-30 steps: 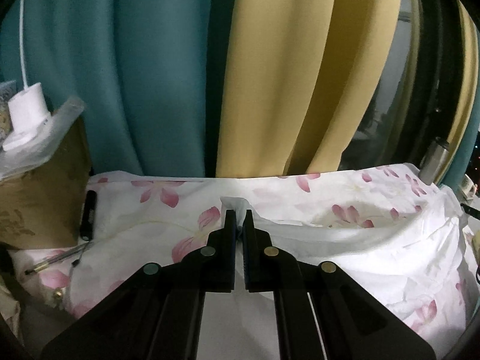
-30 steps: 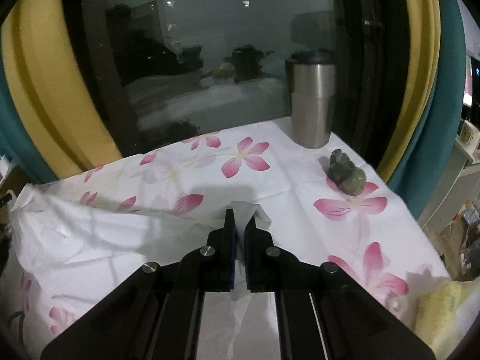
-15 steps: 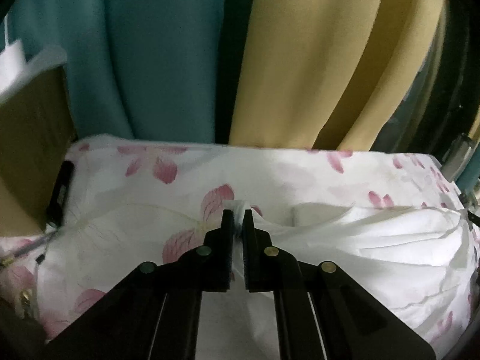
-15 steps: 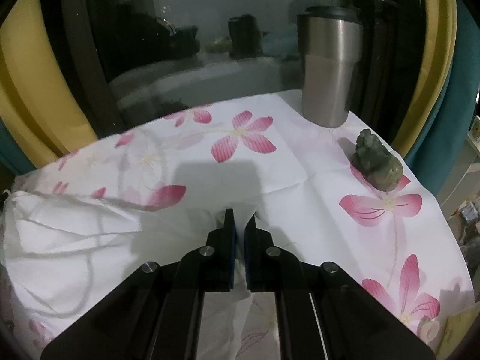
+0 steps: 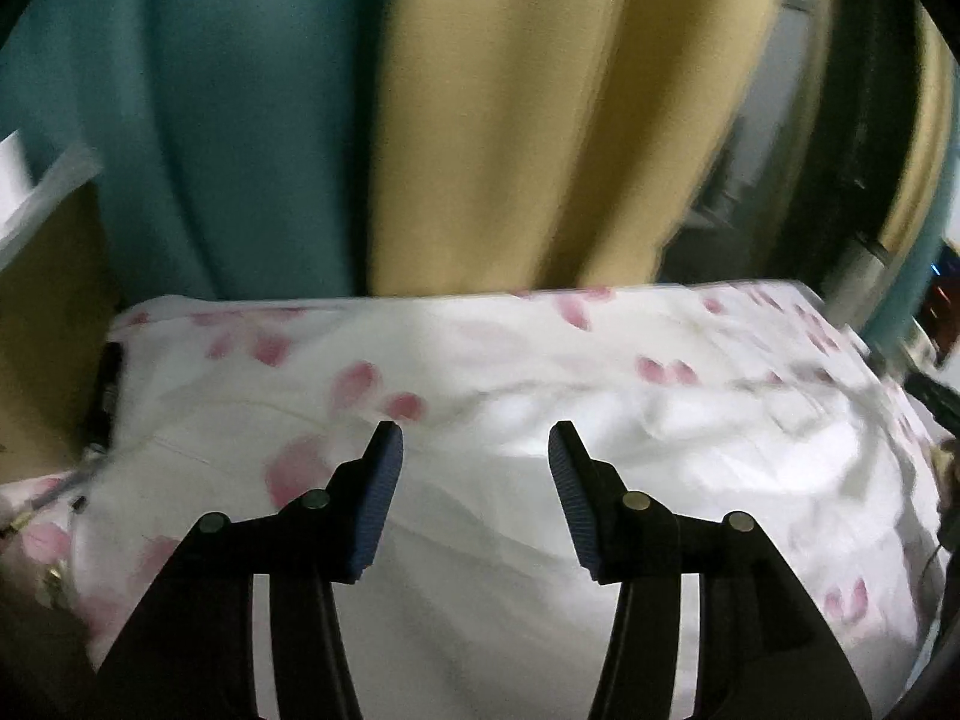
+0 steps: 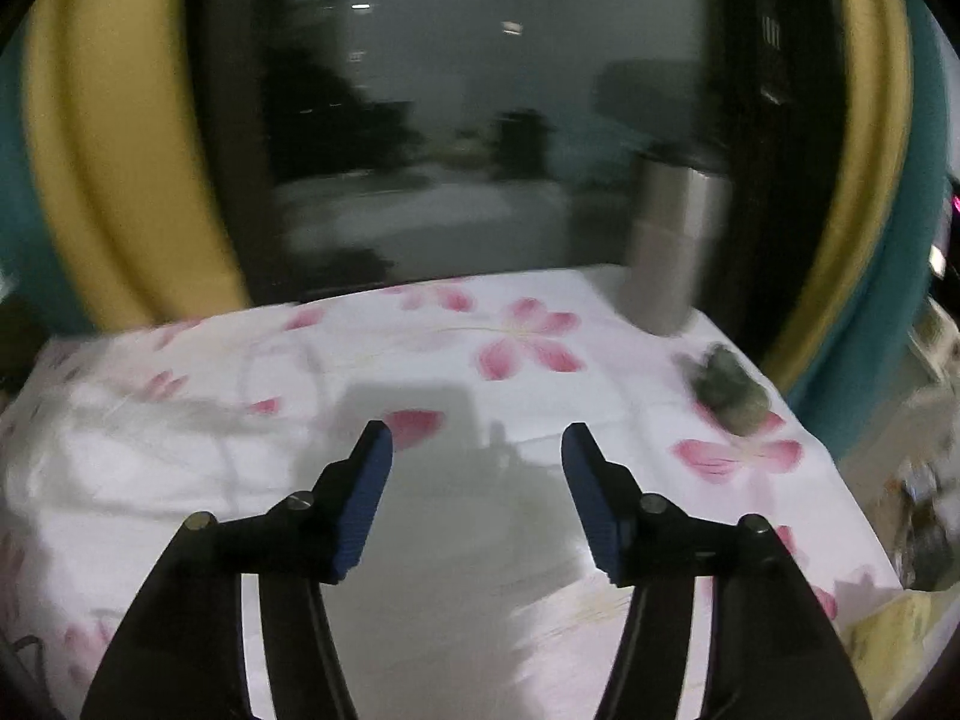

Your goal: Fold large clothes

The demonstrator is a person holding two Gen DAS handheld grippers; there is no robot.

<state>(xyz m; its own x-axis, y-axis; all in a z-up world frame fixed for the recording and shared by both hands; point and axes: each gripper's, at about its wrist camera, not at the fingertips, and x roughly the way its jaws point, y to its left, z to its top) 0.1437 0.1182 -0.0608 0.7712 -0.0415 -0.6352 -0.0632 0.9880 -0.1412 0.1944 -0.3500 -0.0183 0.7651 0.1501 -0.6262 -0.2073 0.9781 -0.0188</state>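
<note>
With both the left gripper and right gripper just sprung apart and empty above the white garment on the flowered tablecloth, the freed fold risked slumping open.

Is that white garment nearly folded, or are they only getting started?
Partway, it seems. The white garment lies bunched on the flowered cloth, one layer looking laid over. In hand: nothing. The jaws of the left gripper and right gripper have just been opening, with nothing pinched between them. Left: smoothing and further folds; it looks rumpled still.
</note>
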